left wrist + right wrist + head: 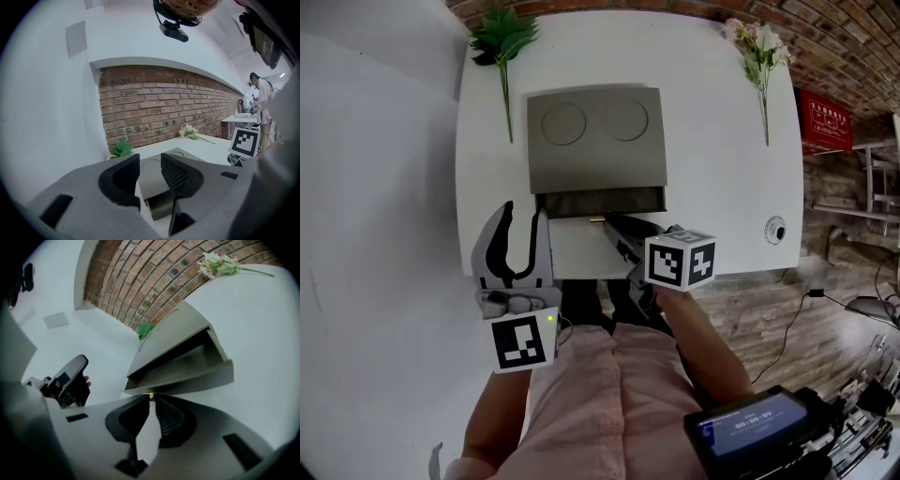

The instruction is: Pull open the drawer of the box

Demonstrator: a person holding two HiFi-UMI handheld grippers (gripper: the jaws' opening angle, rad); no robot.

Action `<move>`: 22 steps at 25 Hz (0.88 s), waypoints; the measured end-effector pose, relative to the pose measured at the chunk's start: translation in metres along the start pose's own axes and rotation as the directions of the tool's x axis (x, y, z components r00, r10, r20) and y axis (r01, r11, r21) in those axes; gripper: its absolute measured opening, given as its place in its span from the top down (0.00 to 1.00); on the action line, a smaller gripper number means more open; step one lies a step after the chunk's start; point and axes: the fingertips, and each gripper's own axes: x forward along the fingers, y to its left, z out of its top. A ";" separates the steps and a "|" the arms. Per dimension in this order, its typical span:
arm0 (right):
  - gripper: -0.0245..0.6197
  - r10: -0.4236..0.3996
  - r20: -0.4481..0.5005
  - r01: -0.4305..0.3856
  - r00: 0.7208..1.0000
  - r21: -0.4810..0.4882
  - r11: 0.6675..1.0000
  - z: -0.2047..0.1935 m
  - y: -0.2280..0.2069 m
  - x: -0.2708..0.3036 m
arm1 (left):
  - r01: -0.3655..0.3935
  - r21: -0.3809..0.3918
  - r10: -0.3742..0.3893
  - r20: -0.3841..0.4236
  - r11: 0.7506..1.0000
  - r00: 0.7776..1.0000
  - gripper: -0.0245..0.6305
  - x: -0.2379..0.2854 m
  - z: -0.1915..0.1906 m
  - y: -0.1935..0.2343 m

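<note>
A grey box with two round marks on its lid sits on the white table. Its drawer stands partly out toward me, showing a dark inside. My right gripper is at the drawer's front, shut on the small brass knob; in the right gripper view the drawer juts from the box just past the right gripper. My left gripper hovers open and empty at the box's near left corner. In the left gripper view the left gripper frames the drawer.
A green leafy sprig lies at the table's far left and a pale flower stem at the far right. A small round fitting sits near the right front edge. A device with a screen hangs below right.
</note>
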 end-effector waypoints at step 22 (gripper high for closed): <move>0.89 0.001 -0.031 -0.001 1.000 -0.021 1.000 -0.022 0.002 -0.009 | -0.094 0.007 0.093 0.053 0.996 0.994 0.95 -0.044 0.003 0.008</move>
